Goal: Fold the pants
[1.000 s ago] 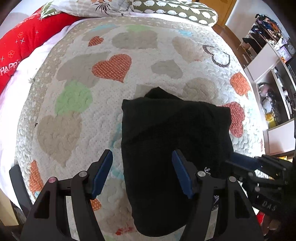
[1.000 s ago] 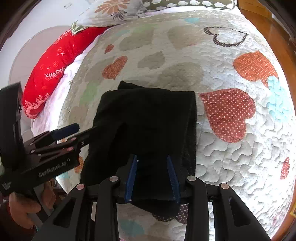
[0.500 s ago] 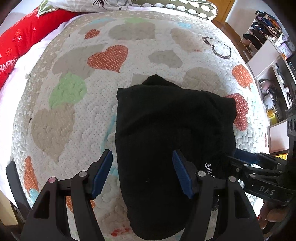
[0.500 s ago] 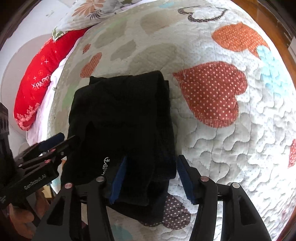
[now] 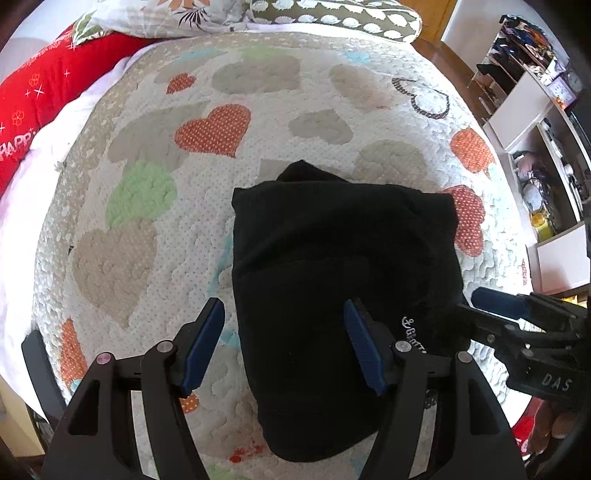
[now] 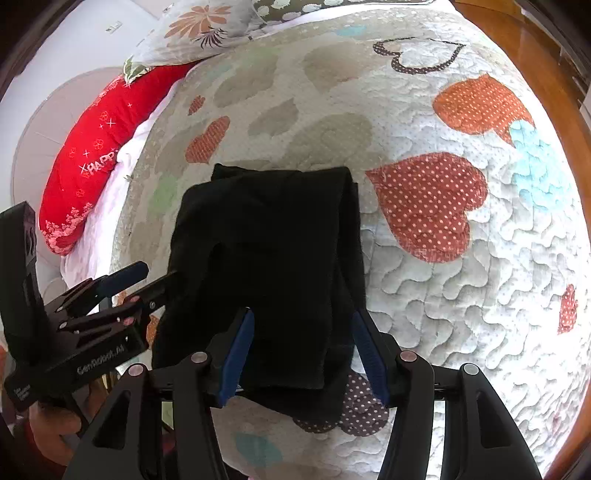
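Observation:
The black pants lie folded into a thick block on the heart-patterned quilt; they also show in the right wrist view. My left gripper is open and empty, its jaws straddling the near left part of the pants. It shows at the left in the right wrist view. My right gripper is open and empty, jaws apart over the near edge of the pants. It shows at the right in the left wrist view.
A red pillow and a floral pillow lie at the far left of the bed. Shelves with clutter stand to the right of the bed. Wooden floor runs along the bed's right side.
My right gripper opened from nearly shut and let the pants go; its jaws now stand wide. Both grippers drew back a little. The pants settled flat on the quilt.

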### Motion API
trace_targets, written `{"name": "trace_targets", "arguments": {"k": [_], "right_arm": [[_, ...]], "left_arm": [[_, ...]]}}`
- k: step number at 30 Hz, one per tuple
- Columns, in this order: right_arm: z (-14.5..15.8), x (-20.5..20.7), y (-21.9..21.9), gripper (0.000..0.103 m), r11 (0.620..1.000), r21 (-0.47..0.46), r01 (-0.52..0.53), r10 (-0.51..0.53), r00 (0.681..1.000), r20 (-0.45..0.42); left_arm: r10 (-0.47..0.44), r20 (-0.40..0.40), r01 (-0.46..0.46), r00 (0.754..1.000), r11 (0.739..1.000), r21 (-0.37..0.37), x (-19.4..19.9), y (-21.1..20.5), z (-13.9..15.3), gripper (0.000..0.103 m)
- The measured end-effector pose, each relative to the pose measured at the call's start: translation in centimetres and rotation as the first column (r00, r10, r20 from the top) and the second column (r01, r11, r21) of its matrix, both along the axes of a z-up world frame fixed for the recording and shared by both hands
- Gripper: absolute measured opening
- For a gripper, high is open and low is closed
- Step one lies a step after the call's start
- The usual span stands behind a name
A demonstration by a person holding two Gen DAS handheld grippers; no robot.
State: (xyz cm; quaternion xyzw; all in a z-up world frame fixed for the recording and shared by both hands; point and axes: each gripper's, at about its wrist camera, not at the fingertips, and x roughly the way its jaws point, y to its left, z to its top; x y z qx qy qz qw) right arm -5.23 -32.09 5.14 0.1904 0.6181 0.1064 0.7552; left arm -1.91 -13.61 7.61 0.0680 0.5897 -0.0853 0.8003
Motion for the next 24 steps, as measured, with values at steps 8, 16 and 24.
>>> {"name": "trace_targets", "arguments": {"k": [8, 16, 24], "right_arm": [[-0.1, 1.0, 0.4, 0.063, 1.000, 0.005, 0.005, -0.005, 1.000, 0.010], [-1.5, 1.8, -1.4, 0.071, 1.000, -0.008, 0.000, 0.001, 0.999, 0.045], [-4.2, 2.1, -1.7, 0.072, 0.987, 0.153, -0.051, 0.040, 0.997, 0.070]], "left_arm": [[0.019, 0.002, -0.018, 1.000, 0.999, -0.036, 0.2, 1.1, 0.8, 0.067], [0.032, -0.052, -0.039, 0.998, 0.991, -0.131, 0.4, 3.3, -0.6, 0.068], [0.052, -0.102, -0.078, 0.993, 0.960, -0.268, 1.6, 5.9, -3.6, 0.078]]}}
